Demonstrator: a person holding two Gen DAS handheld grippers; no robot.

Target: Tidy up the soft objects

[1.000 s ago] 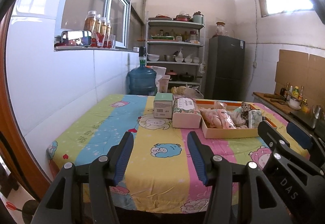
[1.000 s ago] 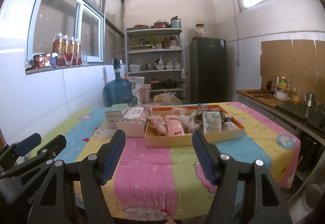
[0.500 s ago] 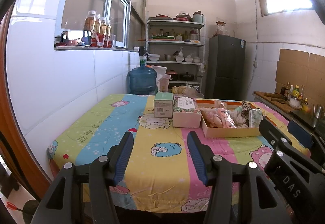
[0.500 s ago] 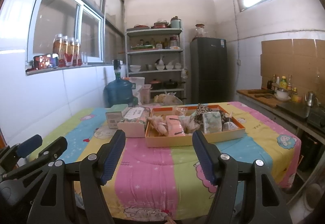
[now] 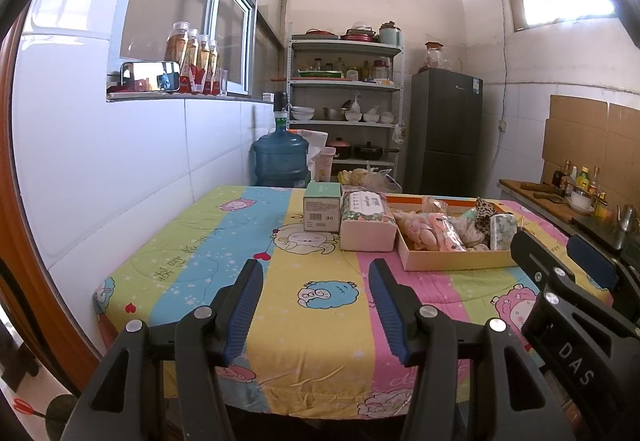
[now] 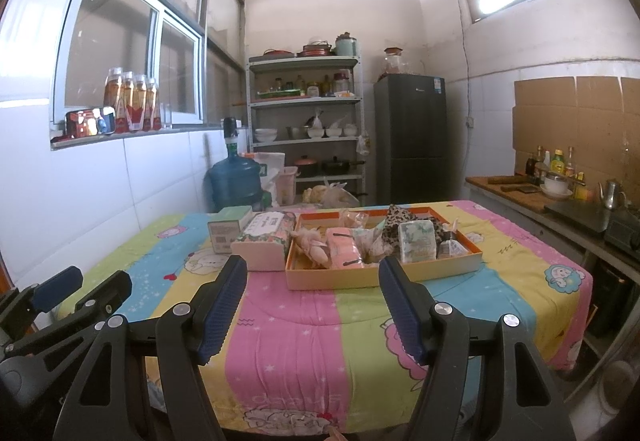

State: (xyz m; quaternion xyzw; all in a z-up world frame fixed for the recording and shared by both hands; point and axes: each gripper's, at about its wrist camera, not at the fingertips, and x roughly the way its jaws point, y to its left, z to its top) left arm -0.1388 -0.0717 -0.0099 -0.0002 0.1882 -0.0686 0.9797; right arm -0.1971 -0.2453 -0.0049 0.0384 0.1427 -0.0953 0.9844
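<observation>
Tools both gape empty at the near table edge: left tool (image 5: 316, 293), right tool (image 6: 312, 297). Soft packets fill the shallow orange cardboard tray (image 6: 384, 275) far beyond; approach low, pinching one packet's middle gently.

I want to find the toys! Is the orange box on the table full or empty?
Full. The orange box is open-topped and crowded with soft packets, including a pink bundle and a leopard-print piece.
</observation>
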